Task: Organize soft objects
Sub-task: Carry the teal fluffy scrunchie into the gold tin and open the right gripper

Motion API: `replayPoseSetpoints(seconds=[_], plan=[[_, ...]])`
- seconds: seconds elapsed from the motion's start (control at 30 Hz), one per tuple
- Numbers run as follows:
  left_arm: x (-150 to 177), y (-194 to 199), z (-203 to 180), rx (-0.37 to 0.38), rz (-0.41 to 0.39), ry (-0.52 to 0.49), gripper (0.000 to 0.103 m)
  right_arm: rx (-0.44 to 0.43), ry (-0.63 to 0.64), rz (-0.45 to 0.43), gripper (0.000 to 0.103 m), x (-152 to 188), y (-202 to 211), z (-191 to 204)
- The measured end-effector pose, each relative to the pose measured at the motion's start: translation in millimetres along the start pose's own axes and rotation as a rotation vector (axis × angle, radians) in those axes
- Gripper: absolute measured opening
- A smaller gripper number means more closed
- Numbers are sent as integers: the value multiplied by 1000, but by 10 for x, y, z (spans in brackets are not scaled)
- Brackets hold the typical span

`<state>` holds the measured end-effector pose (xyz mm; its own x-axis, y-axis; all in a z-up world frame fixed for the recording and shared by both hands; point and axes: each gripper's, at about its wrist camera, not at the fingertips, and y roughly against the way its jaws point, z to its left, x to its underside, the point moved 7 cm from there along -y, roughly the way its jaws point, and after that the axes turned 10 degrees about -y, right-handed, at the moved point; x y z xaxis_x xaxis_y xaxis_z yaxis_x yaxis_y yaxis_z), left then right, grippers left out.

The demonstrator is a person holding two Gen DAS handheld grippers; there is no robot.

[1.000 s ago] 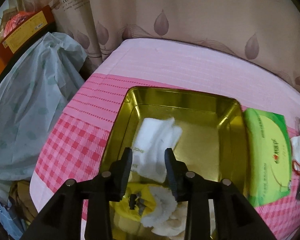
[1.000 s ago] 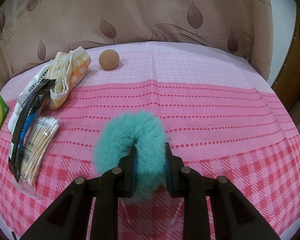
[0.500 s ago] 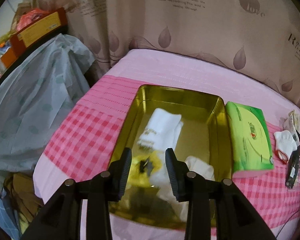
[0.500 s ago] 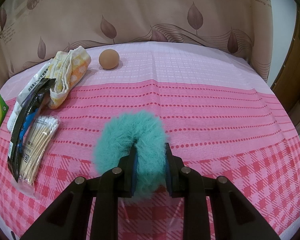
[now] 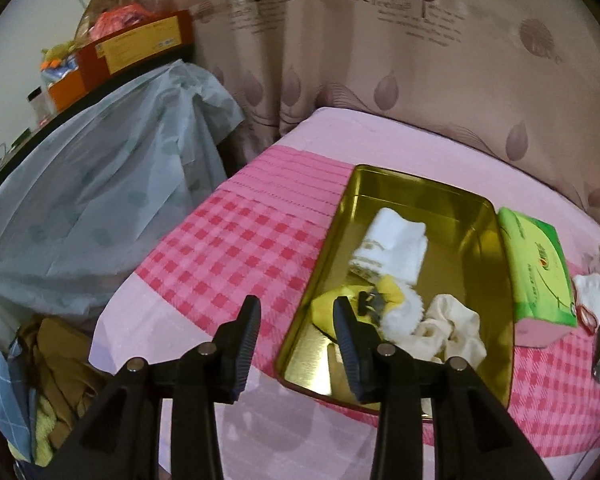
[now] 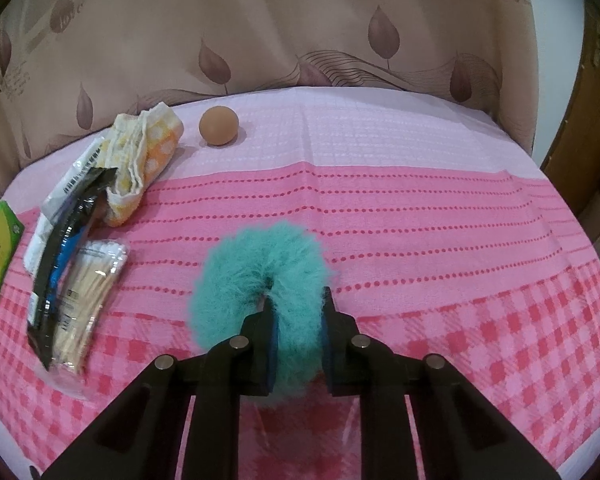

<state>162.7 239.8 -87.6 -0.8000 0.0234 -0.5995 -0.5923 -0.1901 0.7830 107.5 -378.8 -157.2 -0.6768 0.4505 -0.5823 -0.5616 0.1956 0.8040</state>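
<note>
A fluffy teal scrunchie (image 6: 260, 280) lay on the pink checked tablecloth (image 6: 440, 240), pinched in my right gripper (image 6: 298, 312). My left gripper (image 5: 296, 320), jaws just widening and holding nothing, hung beside the gold tin (image 5: 496, 280) holding a white towel (image 5: 396, 248) and socks (image 5: 452, 328).

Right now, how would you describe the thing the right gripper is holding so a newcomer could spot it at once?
On the pink checked tablecloth, look at the near edge, right of the bag of cotton swabs. The right gripper is shut on a fluffy teal scrunchie: the only furry ring-shaped thing there.
</note>
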Motion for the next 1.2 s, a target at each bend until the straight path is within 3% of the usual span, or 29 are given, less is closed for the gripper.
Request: replayPoseSetpoints(seconds=[0.23,0.4,0.67,1.2], plan=[[19,15,222,-20,4,89,39,-9,14,-15,15,22,190,176],[54,-5,385,-29,19,161,41,-53,46,-59,15,-49,501,547],[90,-19,546,-49,32,231,41,-203,181,-69,15,-45,834,1566],[107,-18,748,-85,37,295,42,-484,439,43,15,648,1028,3565]])
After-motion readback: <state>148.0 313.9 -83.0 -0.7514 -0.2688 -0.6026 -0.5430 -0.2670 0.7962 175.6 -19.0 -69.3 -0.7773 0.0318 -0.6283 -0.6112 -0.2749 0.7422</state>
